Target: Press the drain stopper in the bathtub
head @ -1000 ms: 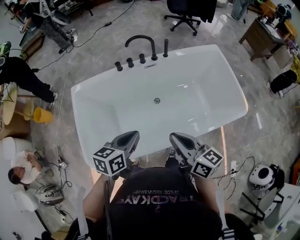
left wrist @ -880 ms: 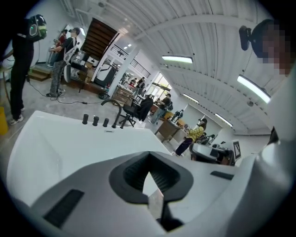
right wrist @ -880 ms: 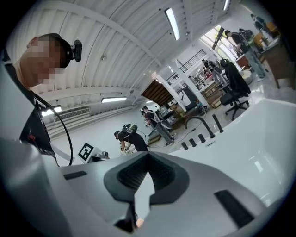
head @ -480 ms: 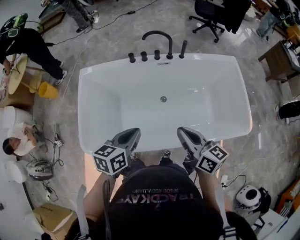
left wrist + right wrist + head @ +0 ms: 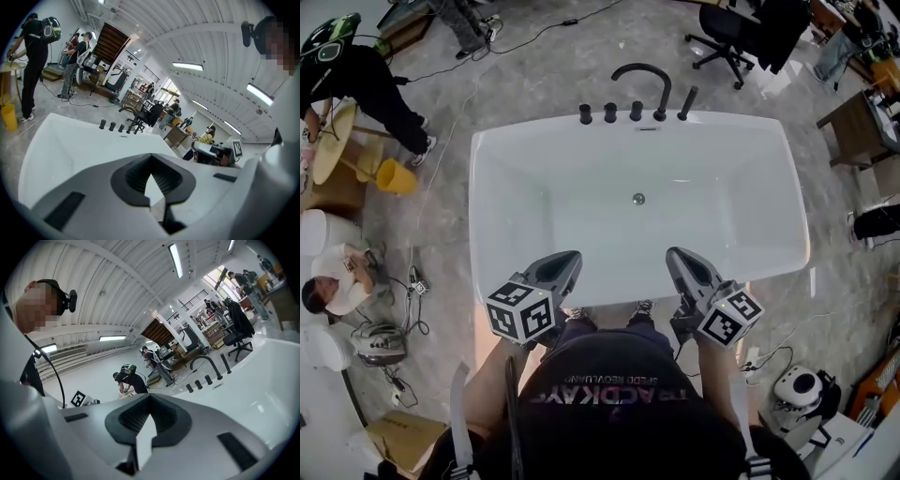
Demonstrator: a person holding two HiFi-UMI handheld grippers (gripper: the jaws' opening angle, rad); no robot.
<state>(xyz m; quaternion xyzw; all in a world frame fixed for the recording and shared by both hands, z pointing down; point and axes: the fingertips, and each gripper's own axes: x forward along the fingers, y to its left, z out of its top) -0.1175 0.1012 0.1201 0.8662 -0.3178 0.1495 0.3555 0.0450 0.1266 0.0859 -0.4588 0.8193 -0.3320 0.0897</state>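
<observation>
A white bathtub lies crosswise in front of me in the head view. Its small round drain stopper sits mid-floor, nearer the far wall. A black arched faucet with several knobs stands on the far rim. My left gripper and right gripper hover side by side over the near rim, both shut with nothing in them, well short of the stopper. From the left gripper view I see the tub rim. Past the right gripper, that view shows the faucet. The stopper is hidden in both gripper views.
People work at the left by a yellow bucket, and one person sits on the floor. An office chair stands behind the tub, a wooden desk at right. Cables and a white machine lie on the floor near my feet.
My view has swung so the tub now lies square to me and sits further right in the picture. Both grippers stay shut, at about the same spot over the near rim.
</observation>
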